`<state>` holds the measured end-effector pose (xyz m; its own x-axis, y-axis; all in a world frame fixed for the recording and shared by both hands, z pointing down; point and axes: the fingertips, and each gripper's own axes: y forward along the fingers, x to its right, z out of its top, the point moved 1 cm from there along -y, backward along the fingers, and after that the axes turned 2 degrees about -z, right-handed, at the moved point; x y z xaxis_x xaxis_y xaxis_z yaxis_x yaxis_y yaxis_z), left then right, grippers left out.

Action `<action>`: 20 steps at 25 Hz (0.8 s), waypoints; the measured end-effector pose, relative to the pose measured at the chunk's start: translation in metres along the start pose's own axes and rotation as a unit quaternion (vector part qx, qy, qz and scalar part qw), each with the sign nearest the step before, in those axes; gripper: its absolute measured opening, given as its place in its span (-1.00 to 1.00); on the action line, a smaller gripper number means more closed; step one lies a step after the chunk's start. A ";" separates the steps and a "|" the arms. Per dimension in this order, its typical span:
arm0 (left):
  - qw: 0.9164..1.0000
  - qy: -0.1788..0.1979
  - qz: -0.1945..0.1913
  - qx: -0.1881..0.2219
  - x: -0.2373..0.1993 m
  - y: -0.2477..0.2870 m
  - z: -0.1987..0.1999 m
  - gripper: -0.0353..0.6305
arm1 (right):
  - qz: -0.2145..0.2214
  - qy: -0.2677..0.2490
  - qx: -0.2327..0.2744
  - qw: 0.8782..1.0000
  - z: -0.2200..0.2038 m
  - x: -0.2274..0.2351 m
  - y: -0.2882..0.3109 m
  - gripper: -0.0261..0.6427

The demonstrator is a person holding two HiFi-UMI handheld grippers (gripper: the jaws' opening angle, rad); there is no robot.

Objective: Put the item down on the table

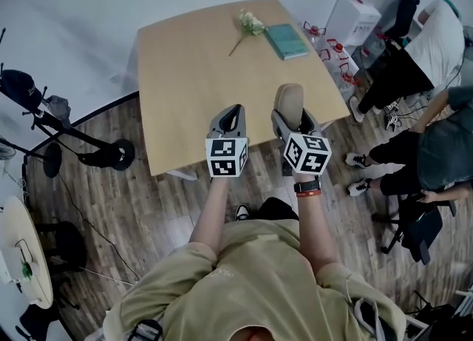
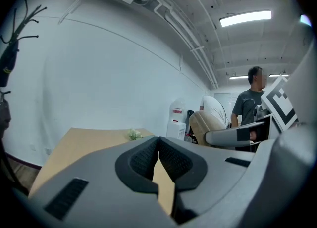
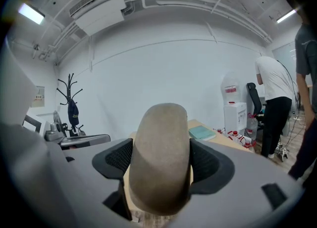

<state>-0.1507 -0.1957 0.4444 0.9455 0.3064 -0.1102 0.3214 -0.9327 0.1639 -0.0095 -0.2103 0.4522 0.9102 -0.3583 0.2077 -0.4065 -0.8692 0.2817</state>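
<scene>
Tan oblong item (image 3: pixel 161 153) lengthwise in right gripper (image 1: pixel 293 117), rounded end forward.

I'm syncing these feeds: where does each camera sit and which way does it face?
Head view: on the person's head, looking down at the table; forearms, left tongs and right tongs show.
Left gripper view: on the left tongs, shut and empty, facing across the table.
Right gripper view: on the right tongs, shut on the tan item, facing likewise.
Shared: head and right gripper views both show the teal book.
</scene>
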 end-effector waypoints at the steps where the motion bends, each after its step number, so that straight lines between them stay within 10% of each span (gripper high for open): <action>1: 1.000 -0.001 -0.002 -0.002 0.000 0.006 -0.001 -0.82 | 0.000 0.000 -0.002 1.000 0.000 0.004 0.005 0.18; 20: 0.999 -0.006 -0.003 -0.054 -0.005 0.178 -0.022 -0.82 | 0.027 0.020 -0.074 0.997 -0.004 0.105 0.158 0.18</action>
<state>-0.0966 -0.3592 0.4961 0.9431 0.3087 -0.1236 0.3313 -0.9045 0.2684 0.0211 -0.3841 0.5219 0.8840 -0.3866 0.2628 -0.4646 -0.7880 0.4040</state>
